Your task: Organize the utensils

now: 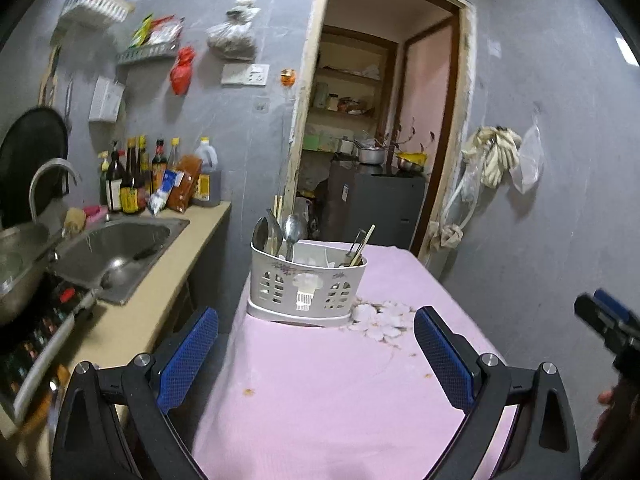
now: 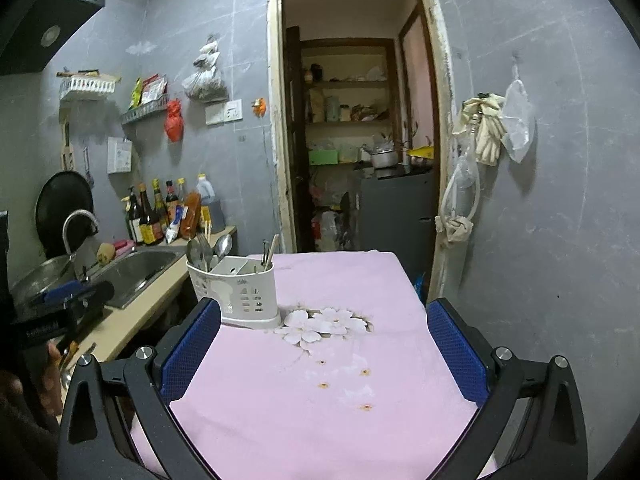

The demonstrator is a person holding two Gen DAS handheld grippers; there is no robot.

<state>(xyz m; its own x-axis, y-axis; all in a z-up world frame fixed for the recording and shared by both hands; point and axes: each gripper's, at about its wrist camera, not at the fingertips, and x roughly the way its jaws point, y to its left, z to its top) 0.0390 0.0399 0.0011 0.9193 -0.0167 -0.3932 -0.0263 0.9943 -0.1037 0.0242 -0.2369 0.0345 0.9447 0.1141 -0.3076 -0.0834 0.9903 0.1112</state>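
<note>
The left tongs (image 1: 316, 350) and the right tongs (image 2: 324, 346) both stood spread wide with nothing between their blue pads, hanging over the near end of a table (image 2: 320, 420) draped in a pink cloth. A white flower print (image 2: 320, 326) marked the cloth past the right tongs. Beyond it, at the table's far left corner, stood the white utensil holder (image 1: 306, 286), upright on its base: spoons (image 1: 292, 230) and a fork rose from its left compartment, chopsticks (image 1: 362, 246) leaned from its right. Left of the table lay a steel sink (image 1: 120, 250), with sauce bottles (image 1: 134, 176) ranged against the grey wall behind it. An open doorway (image 2: 354, 140) showed shelves farther back
</note>
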